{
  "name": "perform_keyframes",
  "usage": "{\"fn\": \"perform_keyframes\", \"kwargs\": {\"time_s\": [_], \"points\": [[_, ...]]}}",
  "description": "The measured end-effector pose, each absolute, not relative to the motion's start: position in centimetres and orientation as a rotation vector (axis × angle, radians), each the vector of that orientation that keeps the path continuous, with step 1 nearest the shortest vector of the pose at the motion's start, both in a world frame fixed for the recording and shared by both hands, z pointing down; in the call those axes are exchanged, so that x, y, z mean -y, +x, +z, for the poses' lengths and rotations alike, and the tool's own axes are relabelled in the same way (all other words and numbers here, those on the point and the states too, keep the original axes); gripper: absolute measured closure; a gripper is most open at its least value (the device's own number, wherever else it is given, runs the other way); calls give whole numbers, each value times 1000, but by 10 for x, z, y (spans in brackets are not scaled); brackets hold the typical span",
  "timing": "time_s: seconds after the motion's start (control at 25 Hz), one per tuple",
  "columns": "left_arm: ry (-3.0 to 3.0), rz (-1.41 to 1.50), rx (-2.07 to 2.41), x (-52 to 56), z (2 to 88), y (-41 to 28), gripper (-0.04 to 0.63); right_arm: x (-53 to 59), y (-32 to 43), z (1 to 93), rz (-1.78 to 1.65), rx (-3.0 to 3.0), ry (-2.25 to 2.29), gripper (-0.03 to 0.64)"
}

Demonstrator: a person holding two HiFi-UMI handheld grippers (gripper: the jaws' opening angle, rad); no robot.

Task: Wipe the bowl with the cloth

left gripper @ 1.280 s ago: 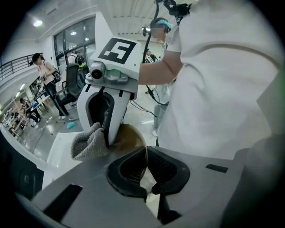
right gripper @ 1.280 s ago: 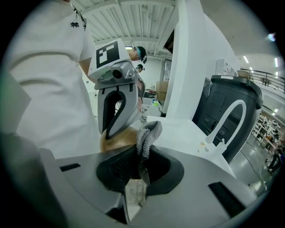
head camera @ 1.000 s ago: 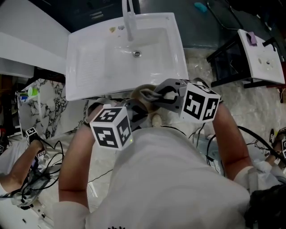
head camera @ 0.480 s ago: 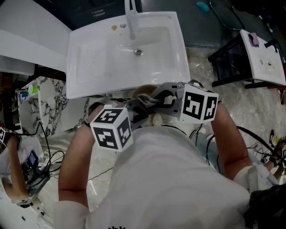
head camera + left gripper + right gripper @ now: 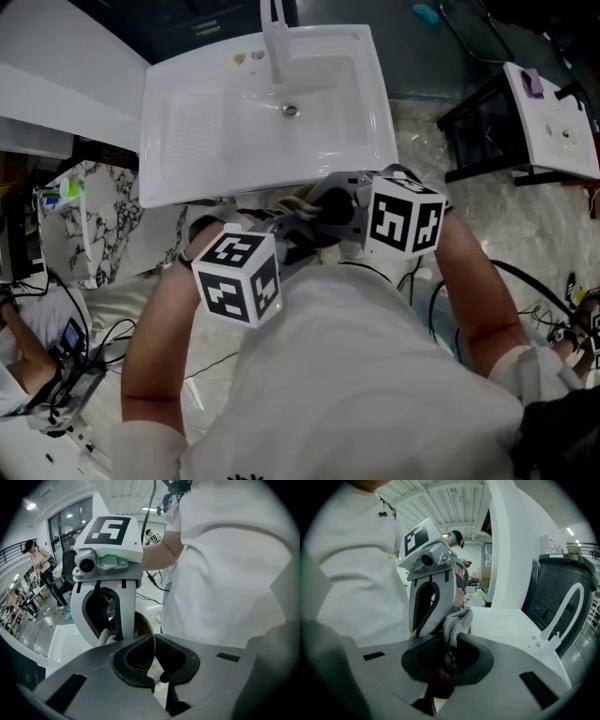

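Grey cloth (image 5: 457, 619) sits clamped in right gripper (image 5: 446, 660); left gripper (image 5: 153, 662) pinches bowl (image 5: 142, 625) rim.

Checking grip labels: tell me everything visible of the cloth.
The cloth is grey, with a knitted, nubbly texture, and looks soft. It is bunched into a narrow wad pinched between the shut jaws of the right claw. Its free end sticks up past them, beside the left claw. Its full extent is hidden.
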State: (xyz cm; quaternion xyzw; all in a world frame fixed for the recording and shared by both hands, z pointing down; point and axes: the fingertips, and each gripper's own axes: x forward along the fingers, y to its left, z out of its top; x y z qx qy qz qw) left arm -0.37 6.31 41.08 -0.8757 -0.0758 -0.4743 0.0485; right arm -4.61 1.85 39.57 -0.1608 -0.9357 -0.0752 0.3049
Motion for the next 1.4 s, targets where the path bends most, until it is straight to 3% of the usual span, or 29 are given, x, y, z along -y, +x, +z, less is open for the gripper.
{"fn": "perform_keyframes", "kwargs": {"time_s": [0.52,1.4], "points": [[-2654,-1453,257,-67,413,2,577,5,-47,412,-300,2420,-270,571],[-2602,-1572,229,-57,434,-10,575,-11,-16,430,-92,2295,-392,572]]}}
